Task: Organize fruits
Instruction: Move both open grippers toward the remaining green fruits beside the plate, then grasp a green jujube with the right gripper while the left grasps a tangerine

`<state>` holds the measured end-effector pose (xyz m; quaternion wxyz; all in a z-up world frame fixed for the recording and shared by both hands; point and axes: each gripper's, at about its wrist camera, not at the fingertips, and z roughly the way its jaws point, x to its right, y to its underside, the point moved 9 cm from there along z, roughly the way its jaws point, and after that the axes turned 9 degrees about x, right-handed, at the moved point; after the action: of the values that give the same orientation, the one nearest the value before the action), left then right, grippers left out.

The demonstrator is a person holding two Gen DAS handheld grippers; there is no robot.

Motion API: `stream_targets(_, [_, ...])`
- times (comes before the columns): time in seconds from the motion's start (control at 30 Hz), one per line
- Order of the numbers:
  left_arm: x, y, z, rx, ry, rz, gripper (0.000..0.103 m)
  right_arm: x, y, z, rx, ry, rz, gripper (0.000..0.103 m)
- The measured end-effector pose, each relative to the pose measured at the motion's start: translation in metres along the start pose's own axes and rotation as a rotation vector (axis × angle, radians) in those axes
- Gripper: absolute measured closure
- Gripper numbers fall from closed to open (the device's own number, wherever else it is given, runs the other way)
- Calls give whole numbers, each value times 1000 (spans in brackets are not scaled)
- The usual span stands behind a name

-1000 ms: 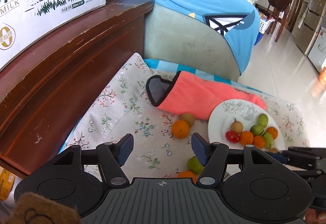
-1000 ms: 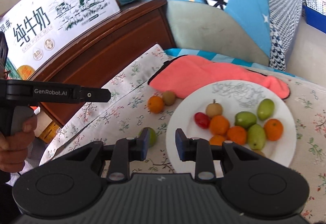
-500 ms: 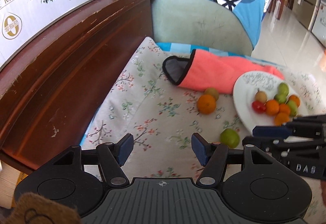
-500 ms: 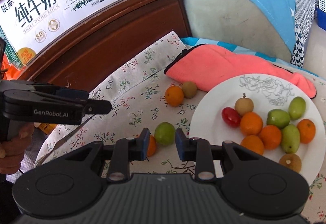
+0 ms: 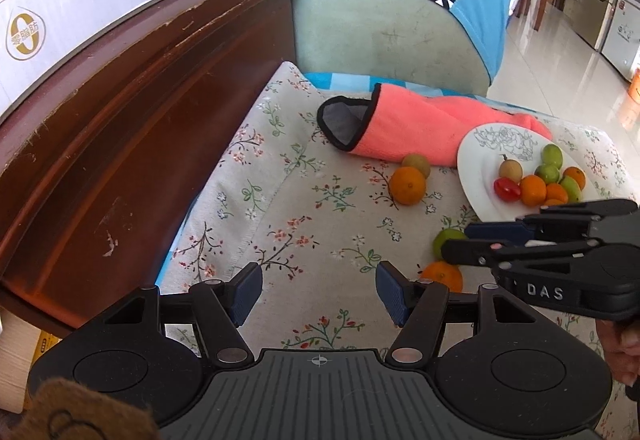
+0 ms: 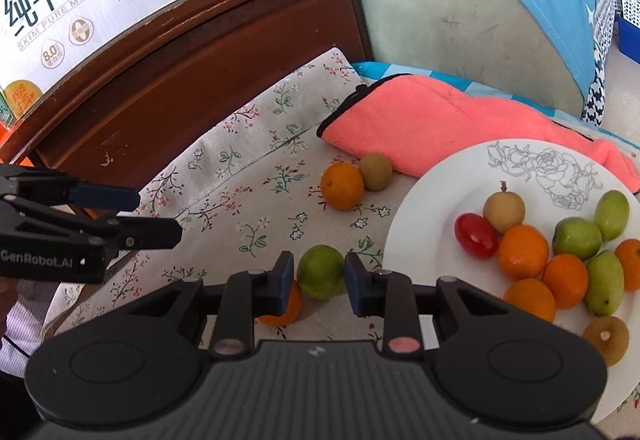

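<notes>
Green fruit (image 6: 321, 272) framed by narrowly parted right claw (image 6: 318, 276), untouched, left claw (image 5: 318, 292) gaping, empty

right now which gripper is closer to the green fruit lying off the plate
Right. The right gripper frames the green fruit between its fingers; the left gripper hangs off to the side over bare cloth.

Glossy plate (image 6: 448, 183); scuffed wood headboard (image 5: 140, 111).

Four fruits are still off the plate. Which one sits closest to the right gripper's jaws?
The green fruit, framed between the right gripper jaws. The orange beside it lies partly behind one jaw; the other orange and brown fruit sit near the pink cloth.
</notes>
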<state>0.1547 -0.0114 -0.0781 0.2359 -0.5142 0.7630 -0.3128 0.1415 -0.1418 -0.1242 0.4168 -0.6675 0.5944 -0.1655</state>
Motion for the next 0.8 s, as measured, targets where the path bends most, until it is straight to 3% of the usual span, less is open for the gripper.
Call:
stream_targets(0.5, [12, 7, 0, -6, 43, 76, 41, 1, -1, 11, -32, 7, 77, 73])
stream_targets(0.8, [36, 17, 4, -7, 125, 160, 41, 6, 0, 9, -57, 9, 112, 73])
